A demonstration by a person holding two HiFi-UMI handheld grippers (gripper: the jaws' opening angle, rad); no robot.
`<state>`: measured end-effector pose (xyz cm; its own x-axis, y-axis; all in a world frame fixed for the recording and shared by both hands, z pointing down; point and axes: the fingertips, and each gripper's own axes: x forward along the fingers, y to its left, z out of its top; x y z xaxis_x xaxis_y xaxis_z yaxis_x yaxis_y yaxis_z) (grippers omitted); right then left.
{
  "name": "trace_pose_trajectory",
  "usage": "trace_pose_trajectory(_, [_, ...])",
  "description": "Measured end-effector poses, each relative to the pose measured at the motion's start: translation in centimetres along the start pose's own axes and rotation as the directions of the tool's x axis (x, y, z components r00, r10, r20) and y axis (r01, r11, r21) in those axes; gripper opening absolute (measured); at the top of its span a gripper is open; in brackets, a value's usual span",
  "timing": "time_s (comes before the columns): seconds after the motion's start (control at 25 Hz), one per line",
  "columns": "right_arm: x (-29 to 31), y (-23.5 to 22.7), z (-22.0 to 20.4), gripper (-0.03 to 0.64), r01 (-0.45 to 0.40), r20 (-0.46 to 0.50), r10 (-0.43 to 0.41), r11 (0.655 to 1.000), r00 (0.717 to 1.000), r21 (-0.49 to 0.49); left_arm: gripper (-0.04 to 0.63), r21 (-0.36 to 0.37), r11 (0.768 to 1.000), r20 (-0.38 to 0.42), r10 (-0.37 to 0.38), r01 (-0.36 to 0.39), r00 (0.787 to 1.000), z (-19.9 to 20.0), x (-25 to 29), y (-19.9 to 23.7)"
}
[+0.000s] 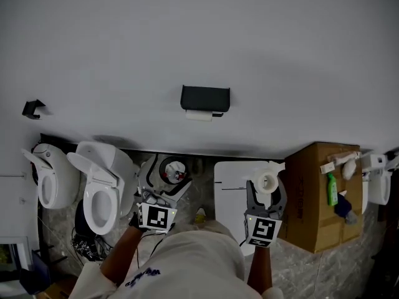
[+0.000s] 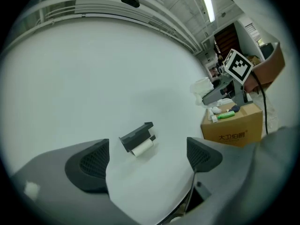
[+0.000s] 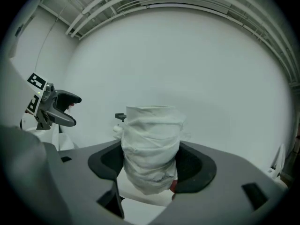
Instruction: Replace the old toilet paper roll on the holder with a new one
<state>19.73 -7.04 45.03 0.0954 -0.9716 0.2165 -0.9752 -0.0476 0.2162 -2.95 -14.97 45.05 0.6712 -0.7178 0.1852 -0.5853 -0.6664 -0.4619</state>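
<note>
A black toilet paper holder (image 1: 205, 97) hangs on the white wall, with a thin, nearly used-up old roll (image 1: 199, 115) under it. In the left gripper view the holder (image 2: 135, 137) and old roll (image 2: 142, 147) show straight ahead, some way off between the jaws. My left gripper (image 1: 164, 184) is open and empty (image 2: 147, 158). My right gripper (image 1: 267, 193) is shut on a new white toilet paper roll (image 1: 267, 181), held upright low down, well short of the wall. The right gripper view shows that crinkled roll (image 3: 151, 144) clamped between the jaws (image 3: 152, 167).
A cardboard box (image 1: 312, 198) with a green bottle (image 1: 332, 189) and small items on top stands at the right. Two white toilets (image 1: 103, 189) sit at the left. A white panel (image 1: 230, 185) lies below the right gripper. A small black bracket (image 1: 32, 108) is on the wall.
</note>
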Motion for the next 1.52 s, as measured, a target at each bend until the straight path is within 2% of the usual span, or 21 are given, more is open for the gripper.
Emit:
trace_pose_trajectory(0.28, [2.6, -0.4, -0.7, 0.311, -0.029, -0.006, 0.029, 0.999, 1.0, 0.04, 0.514, 0.132, 0.991, -0.034, 0.017, -0.012, 0.999, 0.3, 2.6, -0.3])
trace_pose_trajectory(0.44, [3.1, -0.5, -0.3, 0.311, -0.037, 0.013, 0.037, 0.998, 0.999, 0.042, 0.512, 0.209, 0.977, -0.065, 0.045, -0.031, 0.997, -1.1, 4.6, 0.2])
trace_pose_trajectory(0.64, [3.9, -1.8, -0.6, 0.311, -0.016, 0.01, 0.016, 0.999, 1.0, 0.039, 0.511, 0.27, 0.962, -0.093, 0.074, -0.046, 0.993, -2.7, 7.3, 0.7])
trace_pose_trajectory(0.8, [4.1, -2.4, -0.6, 0.311, -0.002, 0.018, 0.002, 0.999, 1.0, 0.04, 0.506, 0.344, 0.939, -0.11, 0.061, -0.02, 0.992, -3.4, 9.5, 0.5])
trace_pose_trajectory(1.16, [4.8, -2.5, -0.6, 0.311, -0.021, 0.019, 0.021, 1.0, 1.0, 0.017, 0.489, 0.389, 0.921, -0.1, 0.048, -0.005, 0.994, -4.8, 13.4, -1.2])
trace_pose_trajectory(1.32, [4.8, -2.5, -0.4, 0.311, -0.037, 0.019, 0.037, 0.999, 0.999, 0.002, 0.477, 0.426, 0.905, -0.128, 0.057, 0.003, 0.99, -6.5, 14.4, -1.3])
trace_pose_trajectory(1.52, [4.4, -2.8, -0.9, 0.311, -0.035, 0.011, 0.034, 0.999, 0.999, 0.013, 0.458, 0.488, 0.873, -0.156, 0.057, 0.026, 0.986, -8.0, 16.0, -1.4])
